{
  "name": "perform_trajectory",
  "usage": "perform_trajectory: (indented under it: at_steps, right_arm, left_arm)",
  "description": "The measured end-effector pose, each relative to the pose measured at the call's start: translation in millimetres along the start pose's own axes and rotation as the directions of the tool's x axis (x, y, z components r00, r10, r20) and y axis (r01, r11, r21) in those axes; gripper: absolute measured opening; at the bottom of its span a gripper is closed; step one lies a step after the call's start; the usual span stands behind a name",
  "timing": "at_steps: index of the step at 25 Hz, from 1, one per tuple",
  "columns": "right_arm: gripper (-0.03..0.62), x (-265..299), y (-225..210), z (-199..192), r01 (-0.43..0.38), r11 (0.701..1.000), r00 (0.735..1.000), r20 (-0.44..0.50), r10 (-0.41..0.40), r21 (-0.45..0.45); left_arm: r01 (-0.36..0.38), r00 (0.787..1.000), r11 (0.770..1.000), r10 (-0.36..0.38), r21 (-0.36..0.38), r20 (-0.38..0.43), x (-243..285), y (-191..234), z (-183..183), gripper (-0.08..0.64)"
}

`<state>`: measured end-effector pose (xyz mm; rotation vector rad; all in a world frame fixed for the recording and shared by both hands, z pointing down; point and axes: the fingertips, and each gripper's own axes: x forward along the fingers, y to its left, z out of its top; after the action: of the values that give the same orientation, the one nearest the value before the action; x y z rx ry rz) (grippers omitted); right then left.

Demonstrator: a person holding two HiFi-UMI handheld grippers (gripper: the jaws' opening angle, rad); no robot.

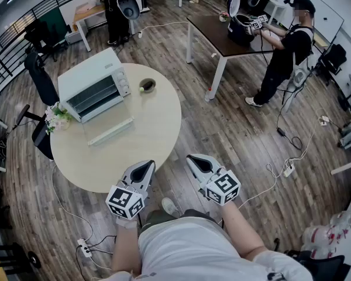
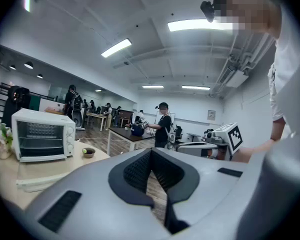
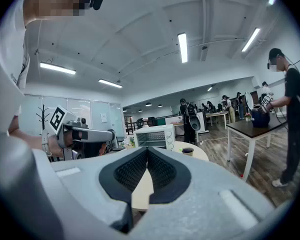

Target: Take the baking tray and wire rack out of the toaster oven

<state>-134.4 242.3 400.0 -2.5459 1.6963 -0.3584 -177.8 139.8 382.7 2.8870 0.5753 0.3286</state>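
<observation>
Toaster oven [image 1: 93,81], white and the only one here, sits at eleven o'clock on the round table [image 1: 134,157], taking six o'clock as the rim nearest you. Its door [image 1: 108,127] is dropped open and lies flat toward the table's middle. Bars of a wire rack [image 1: 96,95] show in the cavity; what else is inside you cannot tell. Three knobs [image 1: 123,82] run down its right side. One small bowl [image 1: 147,85] stands apart from the oven at one o'clock, and one bunch of flowers [image 1: 57,117] sits right at the nine o'clock rim, near the oven's left corner. From the door's front edge to the six o'clock rim you have open beige top to work over. Two black chairs [image 1: 42,81] crowd the table's nine and ten o'clock side. Your left gripper [image 1: 145,166] hangs at the five o'clock rim, jaws pressed together with nothing between them. Your right gripper [image 1: 196,160] is off the table at four o'clock, over the wood floor [image 1: 234,127], its jaws likewise together and empty. Another person [image 1: 286,51] stands well away at a dark table [image 1: 222,34] toward one o'clock in the room. The only print you can make out is the black-and-white squares on the two marker cubes [image 1: 126,201].
</observation>
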Motion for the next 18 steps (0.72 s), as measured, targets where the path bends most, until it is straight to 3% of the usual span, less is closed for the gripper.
perform_trajectory:
  at_steps: [3, 7, 11, 18]
  right_arm:
    - [0.006, 18.4, 2.0, 3.1, -0.017, 1.0, 1.0, -0.007, 0.017, -0.004]
    - [0.006, 47.2, 1.7, 6.8, -0.036, 0.999, 0.999, -0.024, 0.036, -0.017]
    - [0.006, 76.5, -2.9, 8.0, -0.05, 0.999, 0.998, -0.025, 0.05, -0.015]
    - [0.006, 120.2, -5.9, -2.6, -0.083, 0.996, 0.995, -0.057, 0.085, 0.033]
  left_arm:
    - [-0.031, 0.999, 0.996, 0.03, -0.087, -0.011, -1.0, 28.9, -2.9, -0.003]
    - [-0.016, 0.998, 0.985, 0.025, -0.17, 0.053, -5.1, 61.7, 4.5, -0.002]
    - [-0.077, 0.996, 0.992, 0.081, -0.104, 0.032, -6.3, 92.1, -0.4, -0.002]
    - [-0.165, 0.986, 0.984, 0.164, -0.067, -0.026, -12.5, 129.8, -23.5, -0.002]
